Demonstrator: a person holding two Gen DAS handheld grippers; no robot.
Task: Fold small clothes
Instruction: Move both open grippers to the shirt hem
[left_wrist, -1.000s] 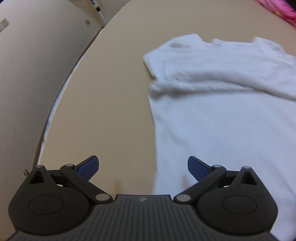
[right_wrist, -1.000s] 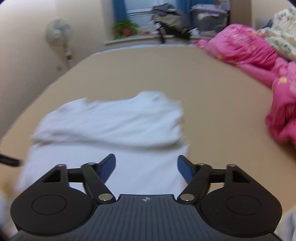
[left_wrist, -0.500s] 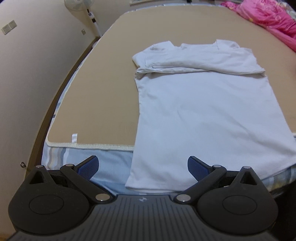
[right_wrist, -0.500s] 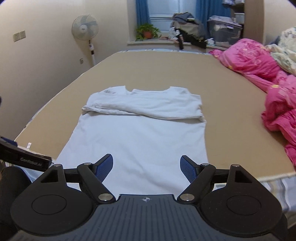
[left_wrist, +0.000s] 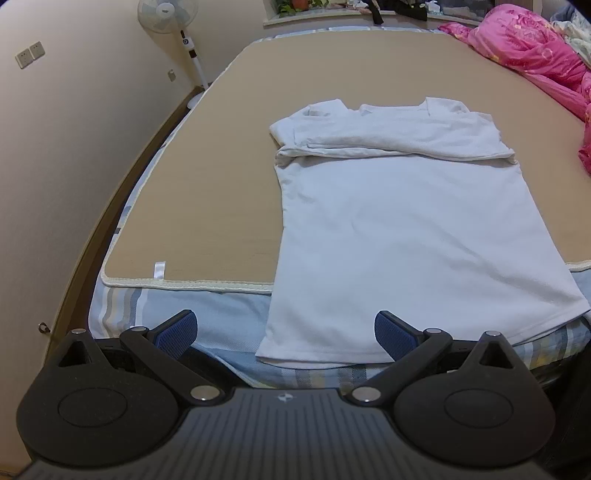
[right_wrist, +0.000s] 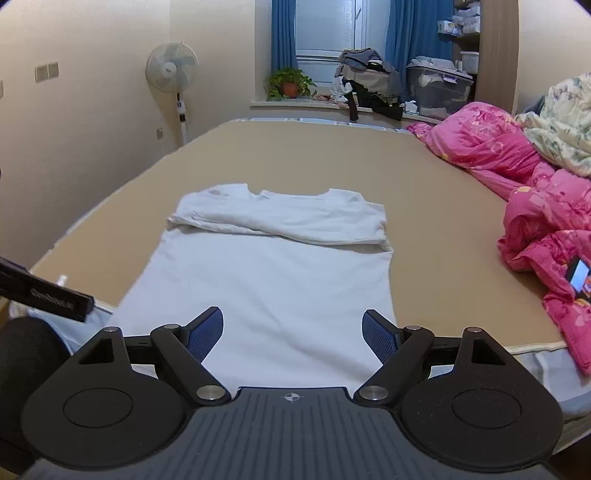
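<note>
A white T-shirt (left_wrist: 402, 236) lies flat on a tan mat (left_wrist: 207, 192) that covers the bed, its collar toward twelve o'clock and its hem toward six o'clock, where the cloth runs past the mat's piped edge onto the striped sheet (left_wrist: 122, 306) below. Both sleeves are folded inward across the chest, forming a thicker band at the shirt's twelve o'clock end. The left gripper (left_wrist: 284, 334) hangs above the hem's near corner with its blue pads (left_wrist: 177, 332) spread wide and nothing between them; in its view the shirt sits from the centre out to three o'clock. The right gripper (right_wrist: 293, 334) is likewise released, its jaws opening further at this moment, and it holds nothing, though the shirt's lower half (right_wrist: 266, 291) shows between its fingers well below them. In the right wrist view, part of the left gripper's black body (right_wrist: 44, 295) shows at nine o'clock. A pink quilt (right_wrist: 532, 206) is bunched along the mat's edge at three o'clock, well apart from the shirt, with a lit phone screen (right_wrist: 578, 277) lying on it. At eleven o'clock a standing fan (right_wrist: 171, 74) stands against the wall, and at twelve o'clock a potted plant (right_wrist: 290, 83) and piled clothes (right_wrist: 369, 81) sit on the window ledge.
</note>
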